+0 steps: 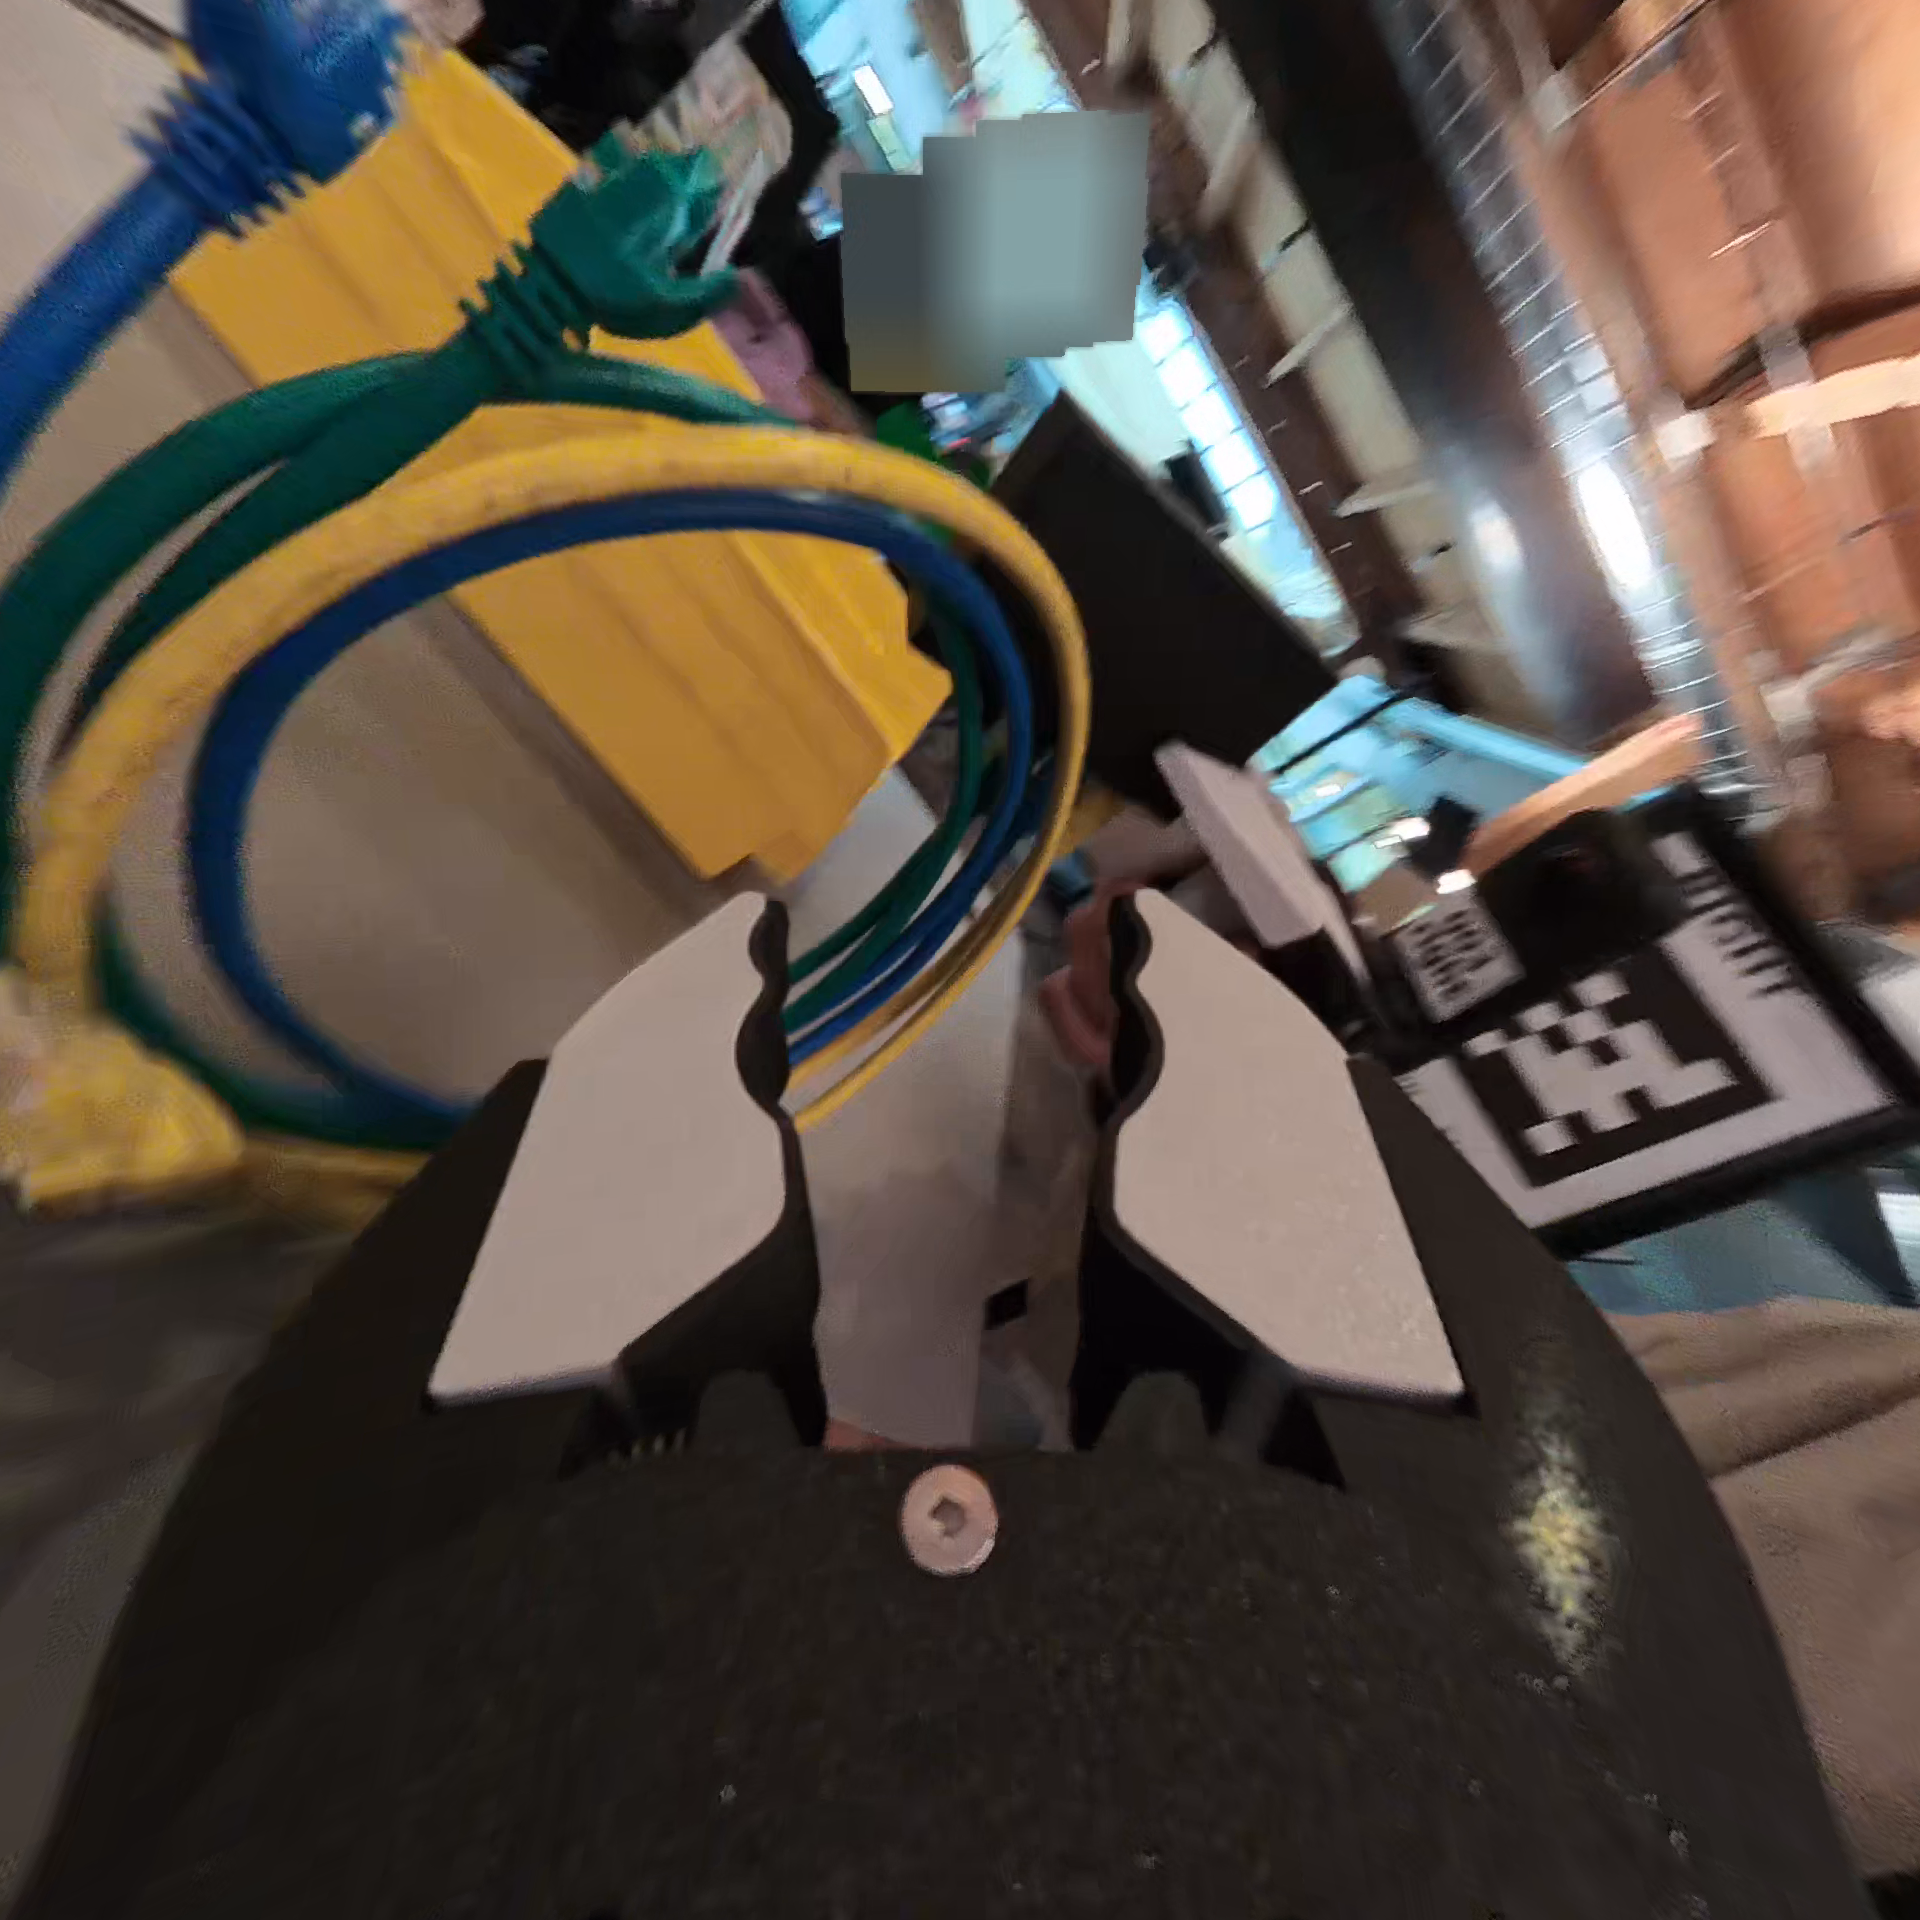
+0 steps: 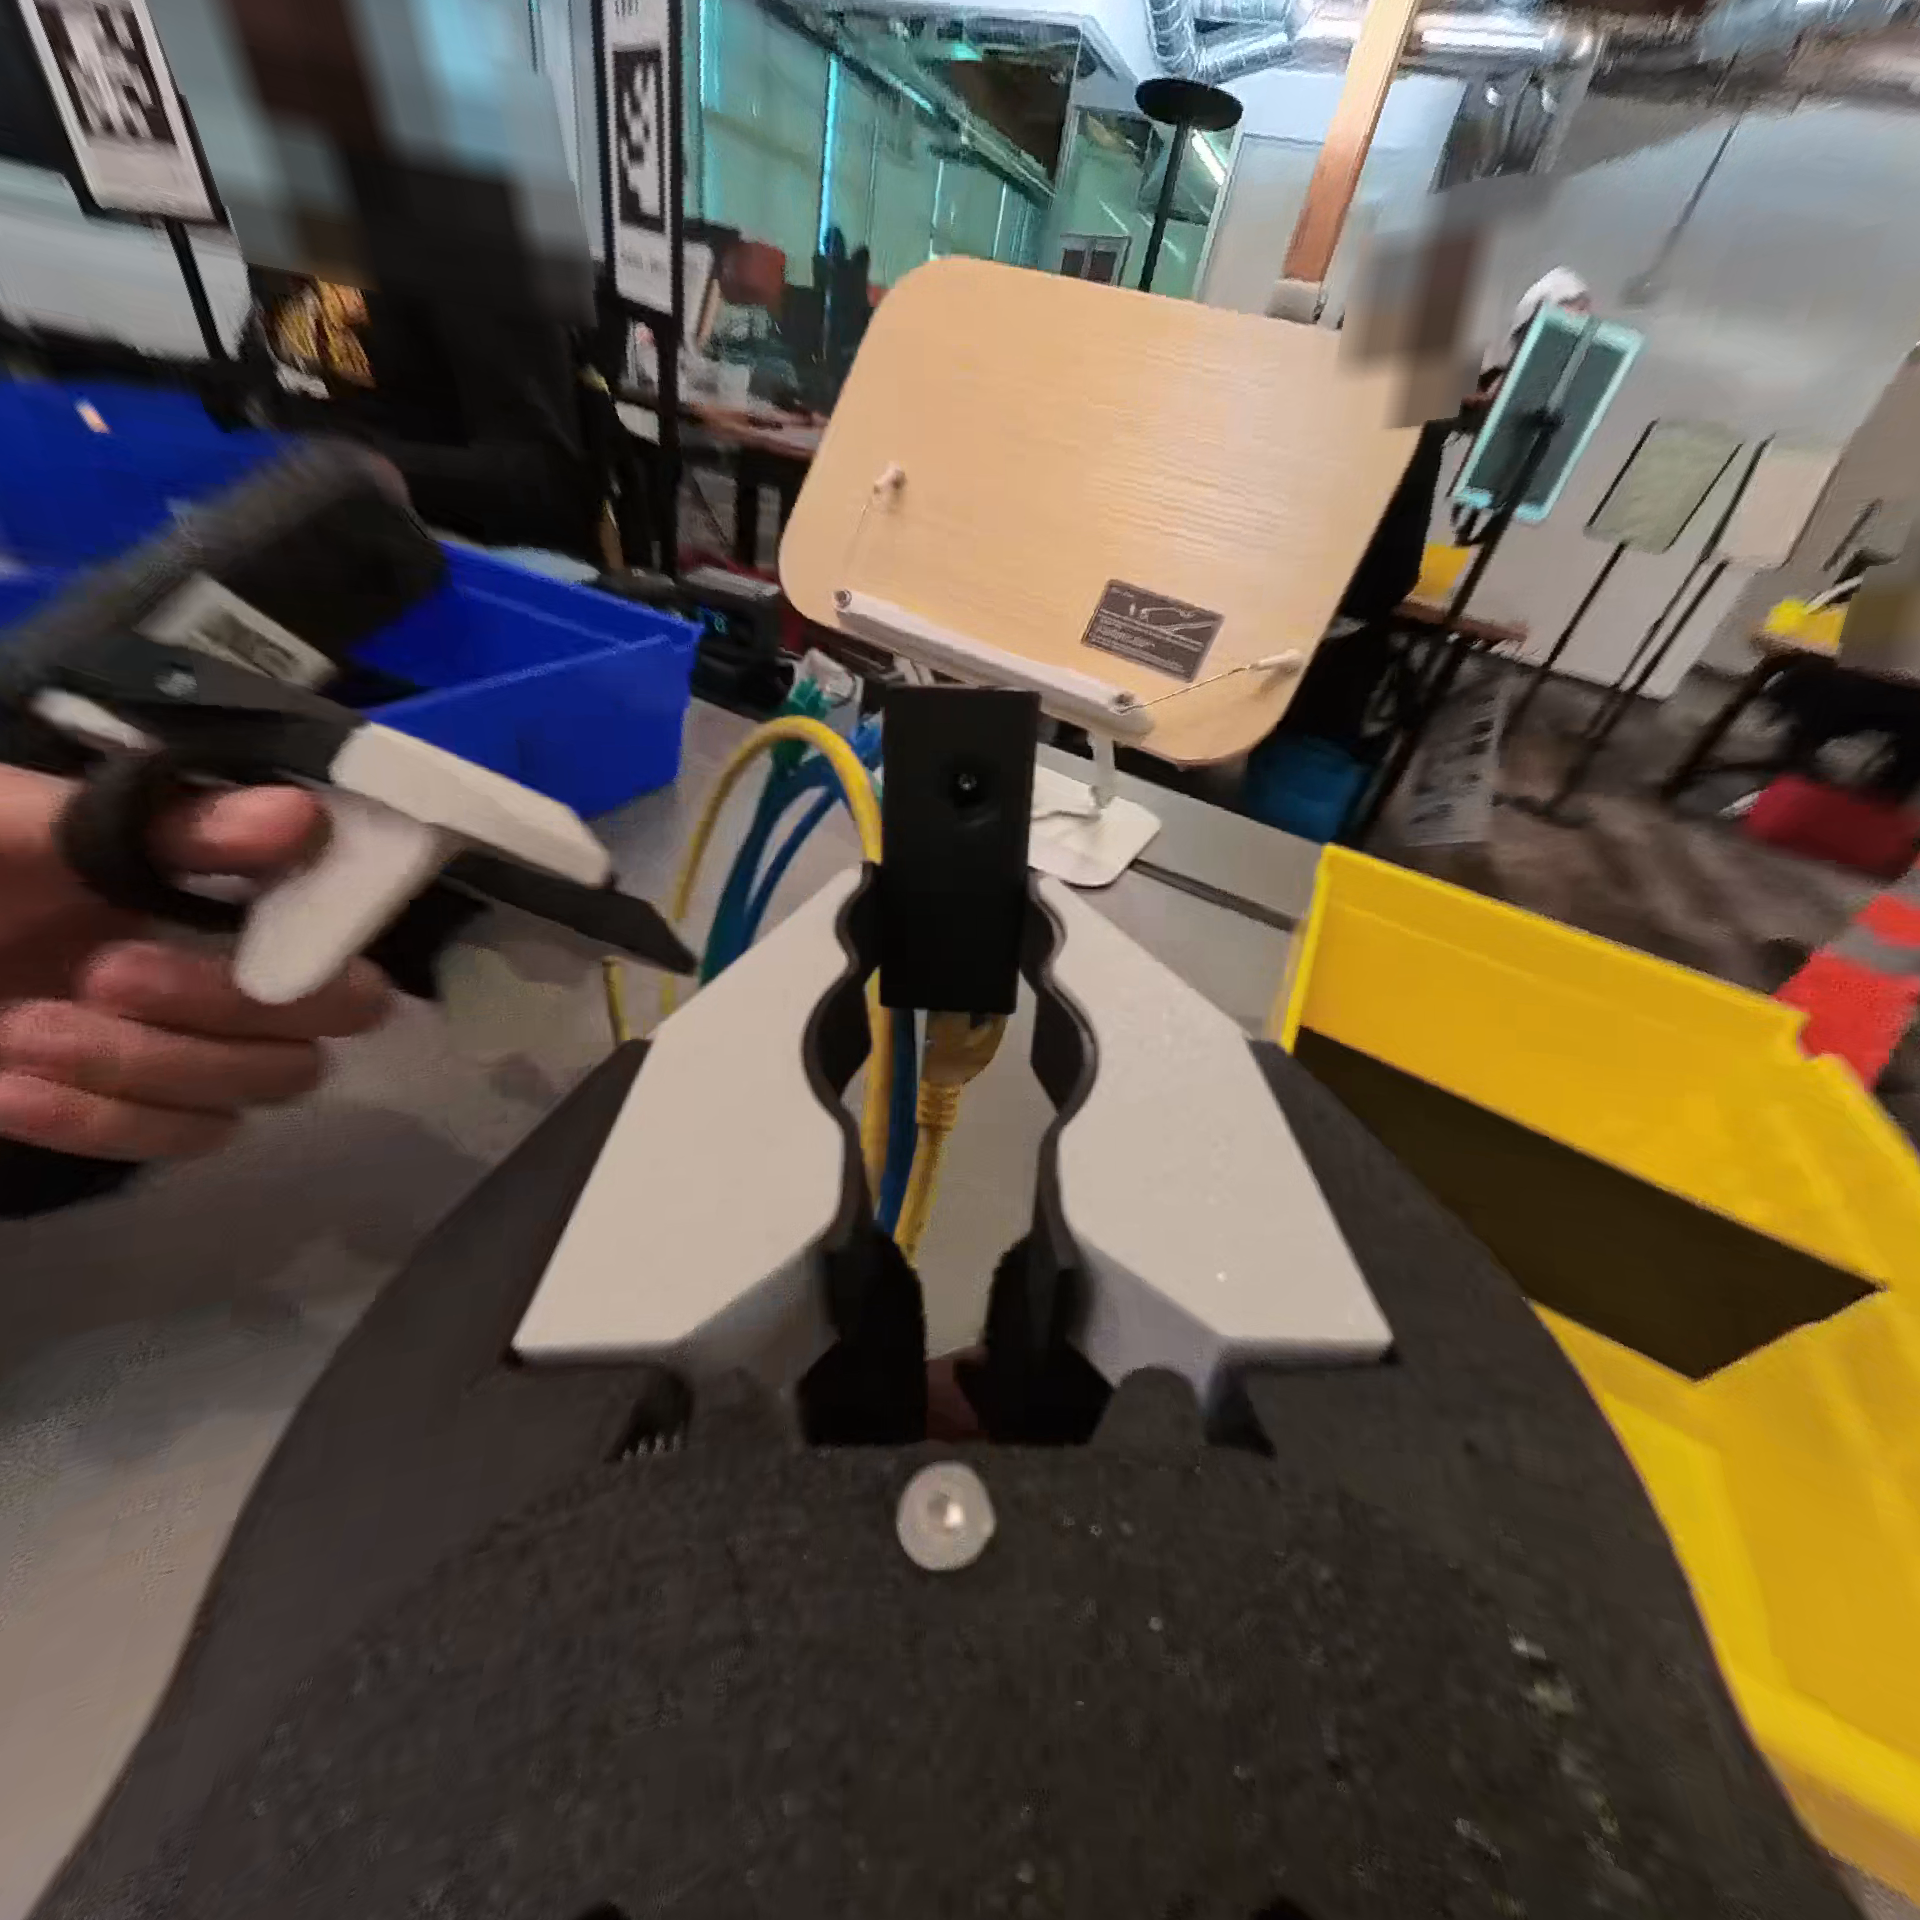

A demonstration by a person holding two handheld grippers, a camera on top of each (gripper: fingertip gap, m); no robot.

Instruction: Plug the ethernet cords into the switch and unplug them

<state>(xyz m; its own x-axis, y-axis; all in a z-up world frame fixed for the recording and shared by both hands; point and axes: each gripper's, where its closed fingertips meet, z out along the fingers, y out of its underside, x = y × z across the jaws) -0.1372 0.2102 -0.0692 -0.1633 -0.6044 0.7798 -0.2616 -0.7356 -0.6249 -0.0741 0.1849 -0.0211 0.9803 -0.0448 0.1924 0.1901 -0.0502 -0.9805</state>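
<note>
Desk (image 2: 125,1351) carries a yellow bin (image 2: 1558,1091) at 3 o'clock. Right hand-held gripper (image 2: 951,935) clamps the black switch (image 2: 956,831) upright, yellow cord (image 2: 940,1101) plugged beneath. Left hand-held gripper (image 1: 940,966) gapes empty; blue cord (image 1: 249,135) and green cord (image 1: 623,239) plugs dangle at 11 o'clock. Risk: tangled loops could tug the switch askew.

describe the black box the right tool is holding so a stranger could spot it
Start at the tilted wooden board behind the table. In front of it, the right tool grips the switch, a small upright black box. A yellow cord plugs into its underside.
</note>
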